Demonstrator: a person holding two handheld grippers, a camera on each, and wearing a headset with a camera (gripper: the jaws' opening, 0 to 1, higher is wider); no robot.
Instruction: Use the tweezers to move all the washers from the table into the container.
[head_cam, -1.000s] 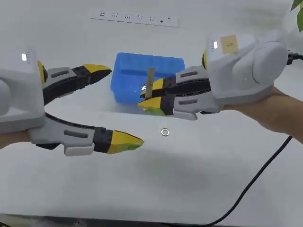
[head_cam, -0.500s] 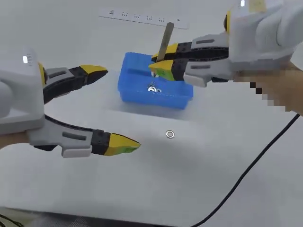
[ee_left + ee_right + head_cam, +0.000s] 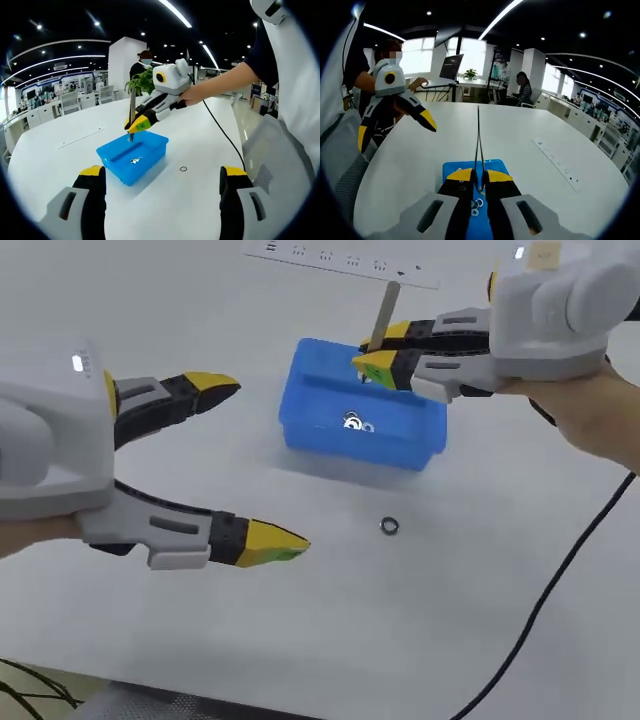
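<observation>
blue container [image 3: 360, 447]: several washers [image 3: 356, 423] inside | one washer [image 3: 389, 526] on table [image 3: 440, 630]

Slim tweezers [image 3: 384, 310], pinched between the closed jaws of the right gripper [image 3: 375, 362], near upright, lower end reaching down toward the blue rectangular container [image 3: 350, 450] just below that gripper. A few small metal washers [image 3: 355, 423] on the container floor, beneath the jaws. One more ring-shaped washer [image 3: 389, 526] flat on the table, outside the container, ahead of the wide-spread left gripper [image 3: 267, 465].
</observation>
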